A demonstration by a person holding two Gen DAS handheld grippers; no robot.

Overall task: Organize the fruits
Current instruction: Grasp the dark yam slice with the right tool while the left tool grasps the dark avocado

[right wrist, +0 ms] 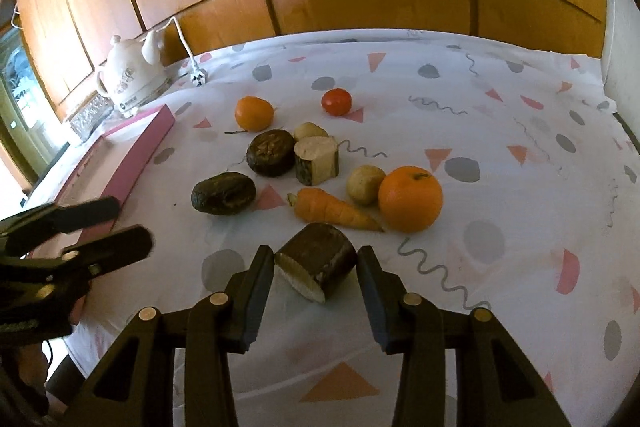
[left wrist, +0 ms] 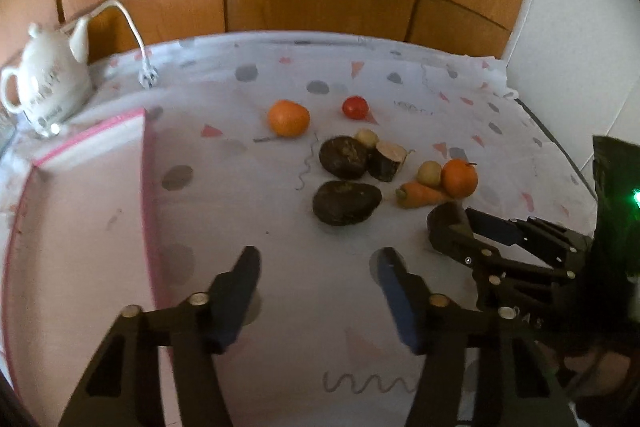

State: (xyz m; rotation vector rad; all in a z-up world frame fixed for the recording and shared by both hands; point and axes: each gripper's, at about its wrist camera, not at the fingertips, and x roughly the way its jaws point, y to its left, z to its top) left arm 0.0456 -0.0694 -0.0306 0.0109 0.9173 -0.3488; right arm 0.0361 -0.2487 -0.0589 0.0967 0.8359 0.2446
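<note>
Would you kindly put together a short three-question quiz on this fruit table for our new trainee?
1. True or false: the right gripper has its fingers on either side of the cut dark log piece.
2. Which lies nearest the tip of the carrot? A) the tomato B) the large orange C) the teapot
3. Fill in: the left gripper is open and holds ____.

Key: 1 true; 2 B; 3 nothing.
</note>
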